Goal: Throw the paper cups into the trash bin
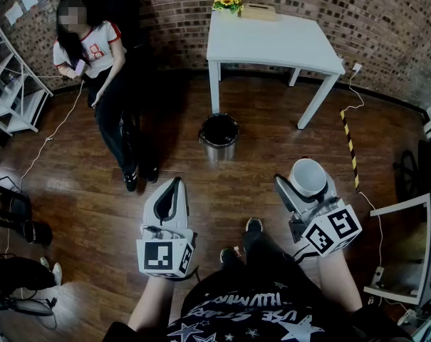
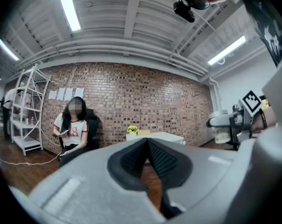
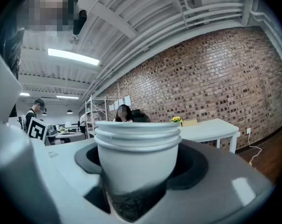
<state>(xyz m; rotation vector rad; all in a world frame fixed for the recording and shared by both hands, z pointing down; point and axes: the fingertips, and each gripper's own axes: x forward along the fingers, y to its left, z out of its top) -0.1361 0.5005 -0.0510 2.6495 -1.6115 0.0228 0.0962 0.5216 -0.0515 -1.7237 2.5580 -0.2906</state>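
Note:
A stack of white paper cups (image 1: 308, 175) is held upright in my right gripper (image 1: 309, 191), whose jaws are shut on its sides. In the right gripper view the nested cups (image 3: 137, 160) fill the gap between the two jaws, rims up. The round black-lined trash bin (image 1: 219, 135) stands on the wooden floor ahead, left of the cups and in front of the white table. My left gripper (image 1: 173, 185) hangs lower left of the bin, shut and holding nothing; its pads (image 2: 164, 160) meet at the tip. From the left gripper view the cups (image 2: 221, 130) show at the right.
A white table (image 1: 286, 45) with yellow flowers (image 1: 228, 2) and a box (image 1: 259, 11) stands against the brick wall. A person (image 1: 94, 55) sits at the left, legs stretched toward the bin. White shelving (image 1: 12, 98) is far left, and cables run along the floor.

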